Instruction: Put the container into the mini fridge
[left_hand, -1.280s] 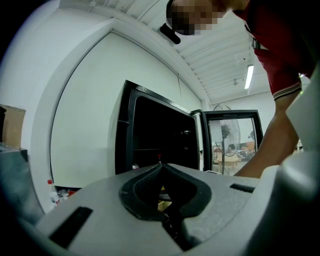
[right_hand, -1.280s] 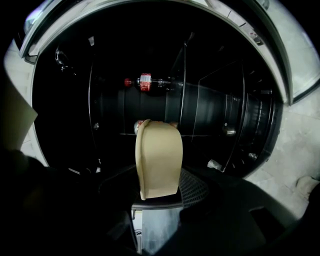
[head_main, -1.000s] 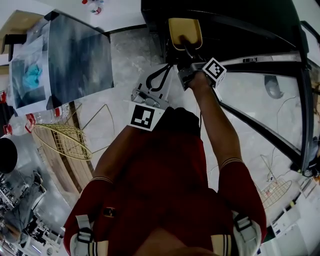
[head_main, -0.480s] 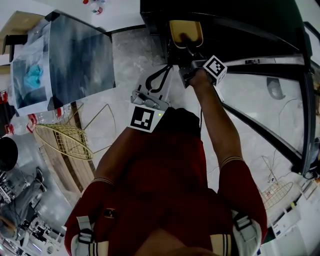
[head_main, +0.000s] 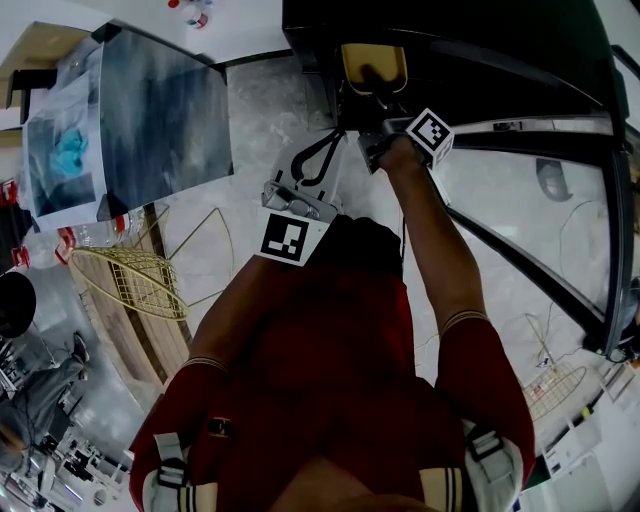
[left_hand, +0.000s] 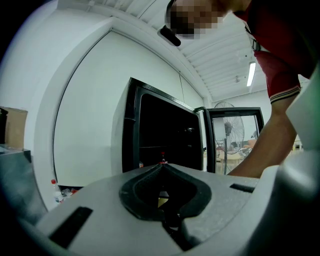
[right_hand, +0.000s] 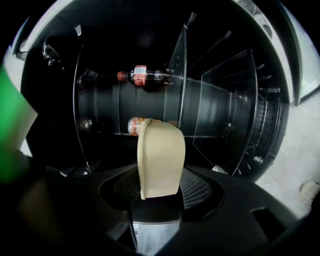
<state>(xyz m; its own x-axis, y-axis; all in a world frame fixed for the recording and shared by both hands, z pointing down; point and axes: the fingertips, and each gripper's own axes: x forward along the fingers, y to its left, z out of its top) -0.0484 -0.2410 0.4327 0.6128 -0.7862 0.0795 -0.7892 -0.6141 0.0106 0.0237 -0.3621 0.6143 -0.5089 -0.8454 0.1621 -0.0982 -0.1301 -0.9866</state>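
Observation:
My right gripper (head_main: 372, 98) is shut on a beige container (head_main: 372, 66) and holds it at the mouth of the black mini fridge (head_main: 470, 30). In the right gripper view the container (right_hand: 160, 157) stands between the jaws of the right gripper (right_hand: 159, 192), with the dark fridge interior (right_hand: 225, 125) right behind it. My left gripper (head_main: 322, 142) hangs lower and to the left, its jaw tips meeting with nothing in them. In the left gripper view the left gripper (left_hand: 161, 167) points level at the open fridge (left_hand: 160, 135).
The fridge door (head_main: 600, 200) stands open to the right. Inside lie a cola bottle (right_hand: 145, 76) and a can (right_hand: 134, 125) among clear shelves. A grey panel (head_main: 160, 110) leans at the left. Gold wire baskets (head_main: 130, 280) (head_main: 555, 385) lie on the floor.

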